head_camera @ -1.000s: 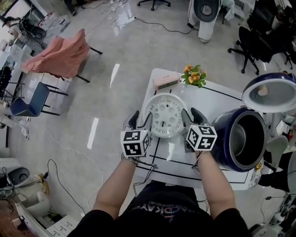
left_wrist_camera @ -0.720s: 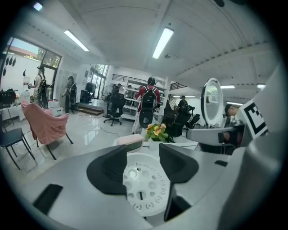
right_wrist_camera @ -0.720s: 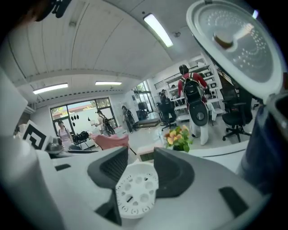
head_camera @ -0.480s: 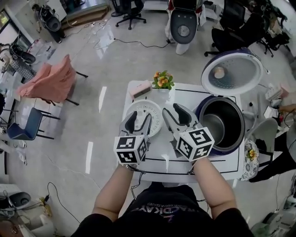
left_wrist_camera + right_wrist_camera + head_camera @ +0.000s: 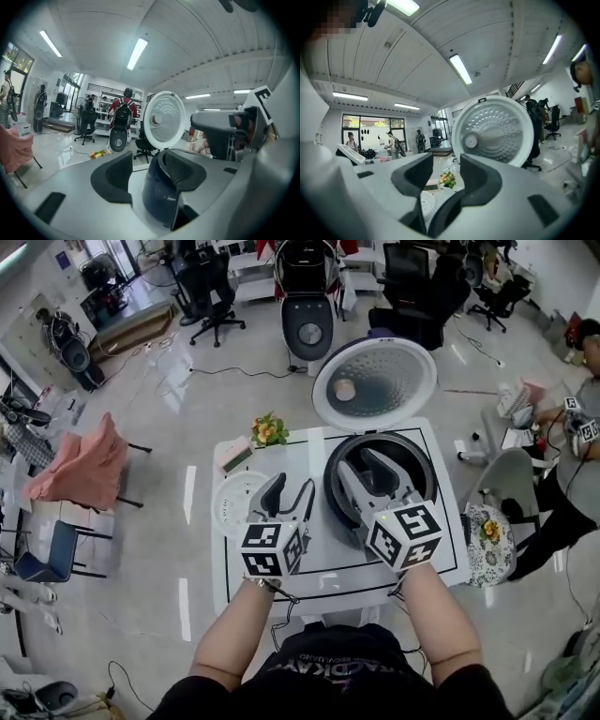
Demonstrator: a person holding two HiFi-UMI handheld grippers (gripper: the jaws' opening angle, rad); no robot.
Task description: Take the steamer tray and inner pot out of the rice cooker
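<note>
Left claw [image 5: 292,487], released and empty, overlaps the steamer tray's [image 5: 230,505] edge. Right claw [image 5: 357,462], likewise released, hides much of the rice cooker's [image 5: 427,468] interior.

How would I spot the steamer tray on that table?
Find the white table with the big dark rice cooker, lid open. Left of the cooker, lying flat, is the steamer tray: a round white disc full of holes, unlike the flowers and small box beyond it.
</note>
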